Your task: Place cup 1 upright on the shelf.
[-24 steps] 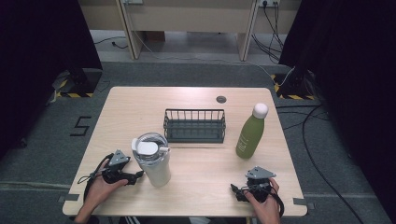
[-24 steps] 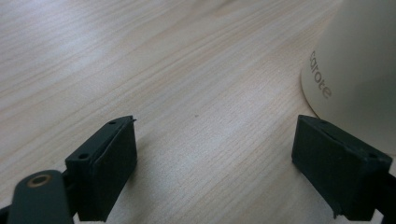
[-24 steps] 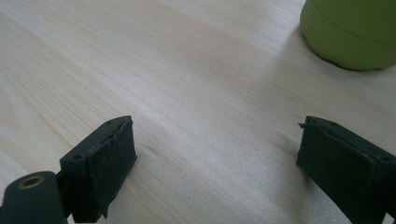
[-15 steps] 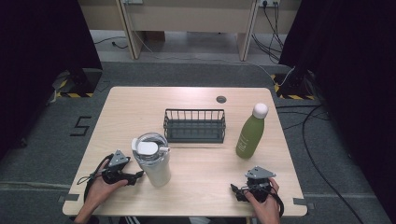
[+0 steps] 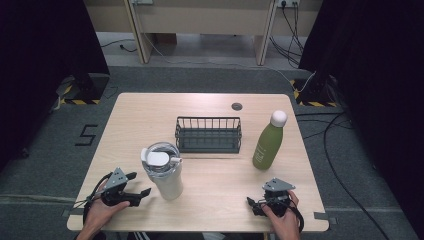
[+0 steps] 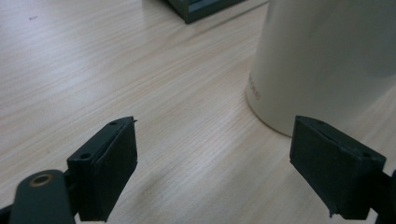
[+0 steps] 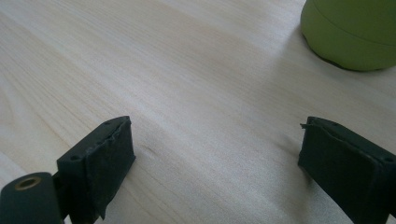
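Observation:
A white tumbler (image 5: 164, 171) with a clear lid stands upright left of the table's middle; its base (image 6: 322, 65) rises just ahead and to the right of the left jaws. My left gripper (image 5: 139, 186) rests on the table at the tumbler's left, open and empty (image 6: 215, 154). A green bottle (image 5: 268, 141) with a white cap stands at the right; its bottom (image 7: 355, 32) lies ahead of the right jaws. My right gripper (image 5: 253, 204) sits near the front edge, open with bare wood between its jaws (image 7: 215, 158).
A dark wire basket (image 5: 208, 135) stands at the table's centre, behind the tumbler and left of the bottle; its corner (image 6: 201, 7) lies ahead of the left gripper. A small dark round cap (image 5: 237, 106) marks the far part of the tabletop (image 5: 150, 115).

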A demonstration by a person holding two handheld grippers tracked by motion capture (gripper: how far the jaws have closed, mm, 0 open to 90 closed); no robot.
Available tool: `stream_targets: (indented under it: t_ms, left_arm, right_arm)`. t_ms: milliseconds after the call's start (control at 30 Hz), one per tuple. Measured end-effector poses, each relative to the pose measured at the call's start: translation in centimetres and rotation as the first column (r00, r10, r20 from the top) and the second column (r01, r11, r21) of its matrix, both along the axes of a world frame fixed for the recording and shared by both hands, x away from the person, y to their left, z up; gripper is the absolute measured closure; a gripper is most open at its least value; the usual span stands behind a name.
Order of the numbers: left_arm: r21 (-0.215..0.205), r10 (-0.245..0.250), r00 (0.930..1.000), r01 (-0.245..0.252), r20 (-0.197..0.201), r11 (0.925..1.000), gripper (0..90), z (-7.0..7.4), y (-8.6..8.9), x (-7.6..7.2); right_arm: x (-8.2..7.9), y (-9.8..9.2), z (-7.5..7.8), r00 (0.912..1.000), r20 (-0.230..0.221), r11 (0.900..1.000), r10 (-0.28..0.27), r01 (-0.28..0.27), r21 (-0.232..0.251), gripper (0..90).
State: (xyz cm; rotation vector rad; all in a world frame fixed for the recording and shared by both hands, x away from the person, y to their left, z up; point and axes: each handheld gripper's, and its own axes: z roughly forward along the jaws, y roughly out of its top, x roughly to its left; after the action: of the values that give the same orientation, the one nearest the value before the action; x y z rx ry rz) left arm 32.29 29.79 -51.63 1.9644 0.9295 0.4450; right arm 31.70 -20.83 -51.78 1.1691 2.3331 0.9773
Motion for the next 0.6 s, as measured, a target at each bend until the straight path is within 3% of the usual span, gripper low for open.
stream_targets:
  t_ms: [300,467,600]
  left_arm:
    - [-0.073,-0.031,0.9983,0.034,0.049,0.9967,14.8,0.4,-0.4,-1.6]
    - [-0.11,-0.056,0.9937,0.067,0.096,0.9917,14.7,0.6,-0.8,-2.2]
    - [-0.149,-0.084,0.9894,0.102,0.118,0.9835,14.7,0.7,-1.5,-2.5]
  right_arm:
    - [0.0,0.0,0.0,1.0,0.0,1.0,0.0,0.0,0.0,10.1]
    - [0.0,0.0,0.0,1.0,0.0,1.0,0.001,-0.001,0.001,10.1]
    - [0.0,0.0,0.0,1.0,0.0,1.0,0.001,-0.001,0.001,10.1]
